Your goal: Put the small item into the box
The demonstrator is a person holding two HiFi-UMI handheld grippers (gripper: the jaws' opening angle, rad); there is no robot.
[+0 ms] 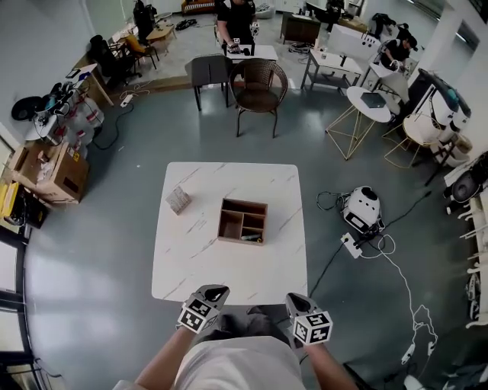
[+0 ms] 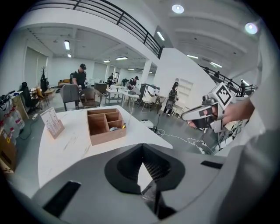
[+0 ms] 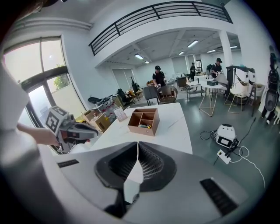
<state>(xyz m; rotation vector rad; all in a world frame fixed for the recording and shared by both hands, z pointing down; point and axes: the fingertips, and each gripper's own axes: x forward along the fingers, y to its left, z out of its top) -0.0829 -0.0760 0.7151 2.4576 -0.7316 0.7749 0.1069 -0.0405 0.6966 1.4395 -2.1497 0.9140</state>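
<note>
A wooden box with compartments stands on the white marble table, right of centre. Small items lie in its near compartment, also seen as small items in the left gripper view. A small card stand sits left of the box. My left gripper and right gripper hover side by side at the table's near edge, close to my body and well short of the box. Each one's jaws meet at the tip with nothing between them: left gripper, right gripper.
A brown wicker chair and a grey chair stand beyond the table. On the floor to the right lie a white device, a power strip and cables. Cardboard boxes are at the left. A person stands further back.
</note>
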